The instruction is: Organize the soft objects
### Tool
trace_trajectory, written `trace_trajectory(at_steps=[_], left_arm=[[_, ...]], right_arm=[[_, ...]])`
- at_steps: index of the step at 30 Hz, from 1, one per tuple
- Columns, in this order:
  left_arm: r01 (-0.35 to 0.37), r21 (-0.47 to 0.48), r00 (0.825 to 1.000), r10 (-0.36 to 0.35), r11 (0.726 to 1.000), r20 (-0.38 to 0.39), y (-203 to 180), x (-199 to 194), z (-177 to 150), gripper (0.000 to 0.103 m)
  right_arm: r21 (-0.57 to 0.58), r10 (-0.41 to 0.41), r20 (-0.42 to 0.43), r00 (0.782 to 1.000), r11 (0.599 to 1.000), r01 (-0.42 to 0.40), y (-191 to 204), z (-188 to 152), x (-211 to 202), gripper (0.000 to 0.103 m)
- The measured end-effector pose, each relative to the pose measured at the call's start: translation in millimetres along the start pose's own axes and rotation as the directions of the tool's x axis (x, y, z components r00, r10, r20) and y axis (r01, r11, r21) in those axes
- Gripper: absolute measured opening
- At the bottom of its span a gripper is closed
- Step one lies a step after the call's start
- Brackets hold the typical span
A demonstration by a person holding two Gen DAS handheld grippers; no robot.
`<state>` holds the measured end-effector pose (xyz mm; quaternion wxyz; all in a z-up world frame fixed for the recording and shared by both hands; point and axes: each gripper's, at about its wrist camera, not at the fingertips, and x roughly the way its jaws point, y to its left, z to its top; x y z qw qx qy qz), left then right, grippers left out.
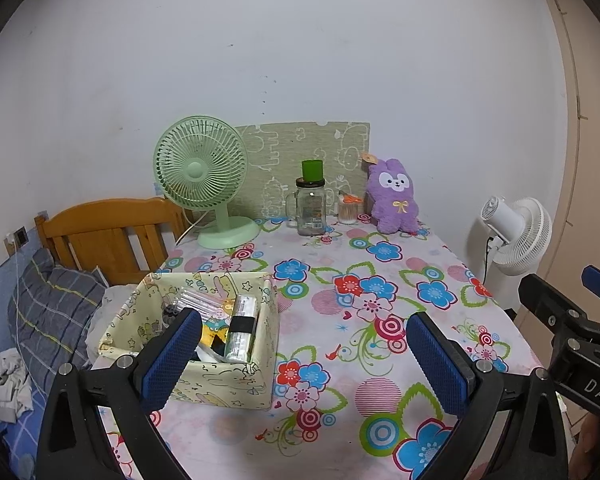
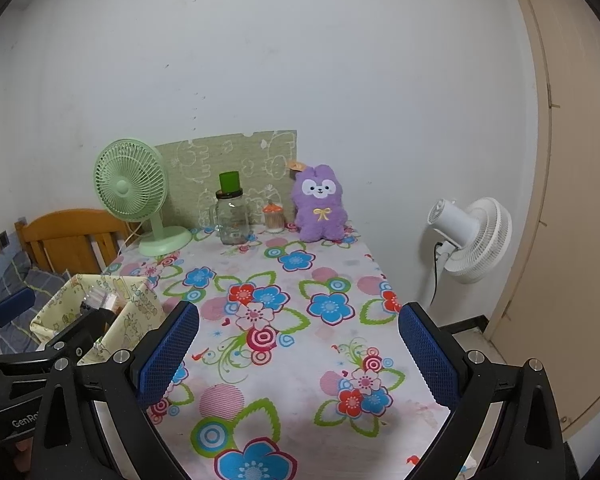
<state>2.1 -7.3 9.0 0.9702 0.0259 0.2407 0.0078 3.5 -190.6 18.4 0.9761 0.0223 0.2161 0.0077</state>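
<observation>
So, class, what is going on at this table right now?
A person holds a gripper in each hand above the flowered table. Both the left gripper and the right gripper are open and hold nothing. The purple plush sits untouched at the far edge near the wall, beside a jar and a green fan. A fabric box with a few items inside stands at the near left. No soft thing has been picked up yet.

Soft, even indoor light, dim bluish cast on the wall [image 1: 300,40] above the green fan [image 1: 200,168], faint shadows, no glare, sharp centre, fisheye bending, dark vignetted corners
</observation>
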Motion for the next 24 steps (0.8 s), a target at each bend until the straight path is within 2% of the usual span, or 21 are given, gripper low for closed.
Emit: trace_trajectory(at_steps=[11, 24], left_arm=[[-0.015, -0.008, 1.000, 0.016, 1.000, 0.020, -1.8, -3.1, 3.3, 0.103], [-0.017, -0.028, 1.000, 0.018, 0.999, 0.004, 1.7, 0.1, 1.2, 0.103]], right_arm=[[0.001, 0.010, 0.000, 1.000, 1.000, -0.010, 1.8, 0.2, 0.8, 0.101], [0.001, 0.012, 0.006, 1.000, 1.000, -0.012, 2.1, 1.7, -1.4, 0.101]])
